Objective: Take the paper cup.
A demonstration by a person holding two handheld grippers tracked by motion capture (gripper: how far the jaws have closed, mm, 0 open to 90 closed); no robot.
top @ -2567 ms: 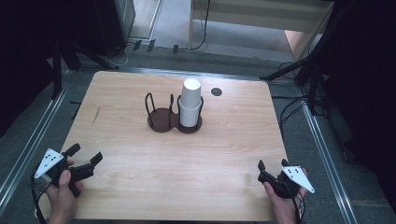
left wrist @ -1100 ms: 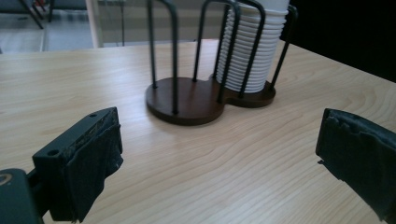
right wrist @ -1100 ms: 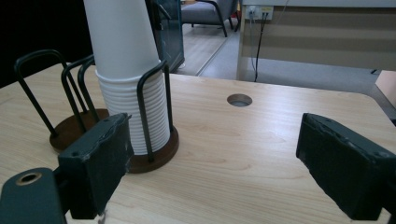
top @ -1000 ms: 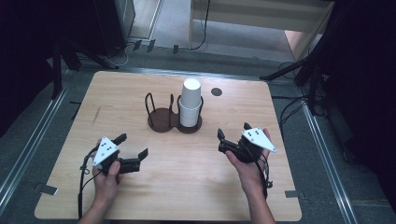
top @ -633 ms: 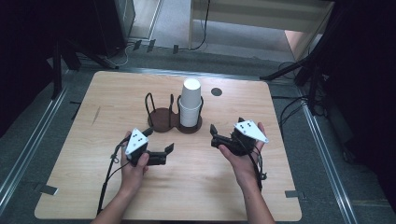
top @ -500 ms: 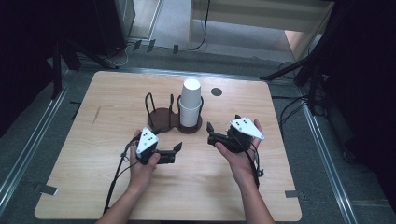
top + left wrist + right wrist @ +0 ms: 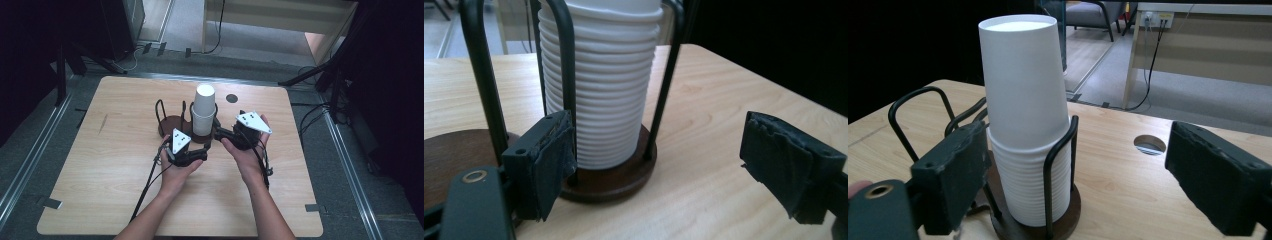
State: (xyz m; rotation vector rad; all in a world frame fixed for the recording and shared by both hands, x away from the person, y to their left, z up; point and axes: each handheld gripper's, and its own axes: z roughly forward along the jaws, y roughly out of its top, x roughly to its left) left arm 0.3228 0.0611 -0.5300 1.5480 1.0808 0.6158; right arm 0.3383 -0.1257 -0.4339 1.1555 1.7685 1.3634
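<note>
Black claws (image 7: pixel 202 155) bear grey 3-cornered plates, trailing cables.

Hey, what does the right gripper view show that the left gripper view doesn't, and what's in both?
Right gripper view alone: the stack's smooth top cup with its flat end up, the round hole in the table, and the floor and desk beyond.

Left gripper view alone: the holder's second, empty wooden base.

Both: the ribbed stack of white paper cups in the black wire holder, between open tool jaws.

A light wooden table (image 7: pixel 100 165) is standing on a grey floor (image 7: pixel 30 145). A small round hole (image 7: pixel 231 98) is sitting near its far edge. A pale wooden desk (image 7: pixel 280 20) is standing behind it, with black cables (image 7: pixel 215 30) hanging down. Both sides are looking dark.
</note>
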